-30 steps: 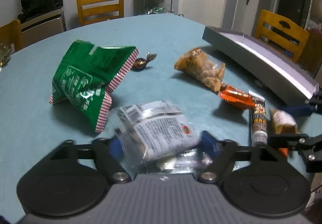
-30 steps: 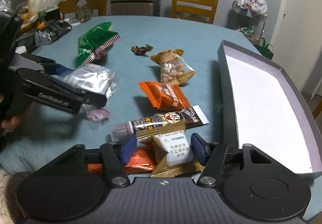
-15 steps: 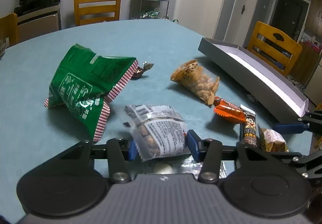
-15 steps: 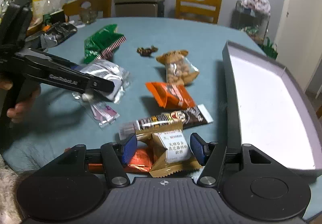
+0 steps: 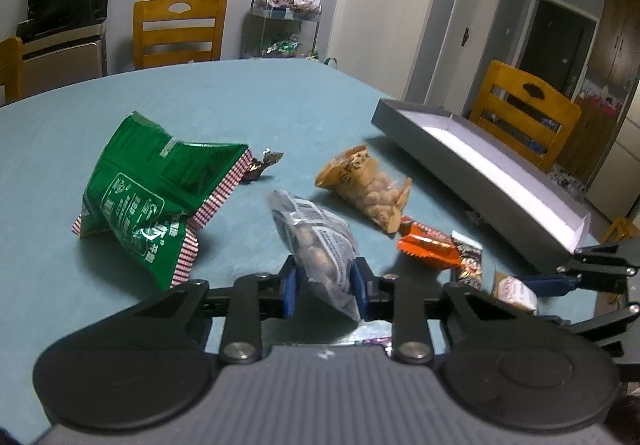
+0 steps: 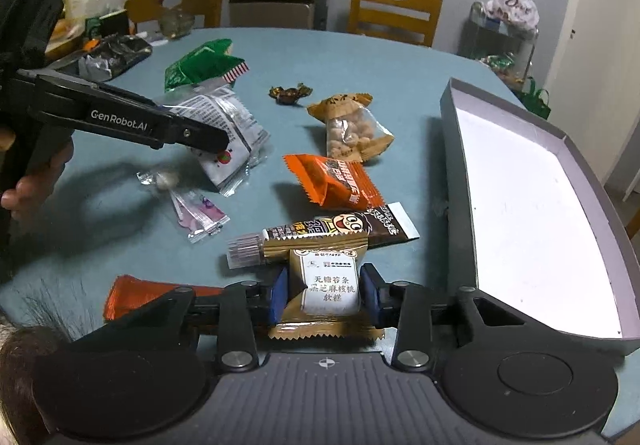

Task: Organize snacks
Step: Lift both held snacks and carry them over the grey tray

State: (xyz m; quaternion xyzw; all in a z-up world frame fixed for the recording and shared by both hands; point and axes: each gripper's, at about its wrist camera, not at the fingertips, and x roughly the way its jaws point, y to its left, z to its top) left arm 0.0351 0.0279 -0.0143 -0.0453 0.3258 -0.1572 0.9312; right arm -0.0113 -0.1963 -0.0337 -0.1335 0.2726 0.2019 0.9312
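Both grips in place. Left gripper [image 5: 324, 287], jaws just closed, pinches the nut bag [image 5: 320, 241] held off the table. Right gripper [image 6: 325, 295], jaws just closed, clamps the gold packet [image 6: 326, 285]. The tray [image 6: 532, 205] lies right of both, nearer the right gripper.

Blue-green desk [image 6: 400, 77]. Directly on it: green bag [image 5: 148, 189], wrapped candy [image 6: 290, 93], peanut bag [image 6: 352, 129], orange packet [image 6: 332, 181], brown stick pack [image 6: 340, 229], small purple sachet [image 6: 198, 213], grey tray [image 6: 452, 149] at right edge.
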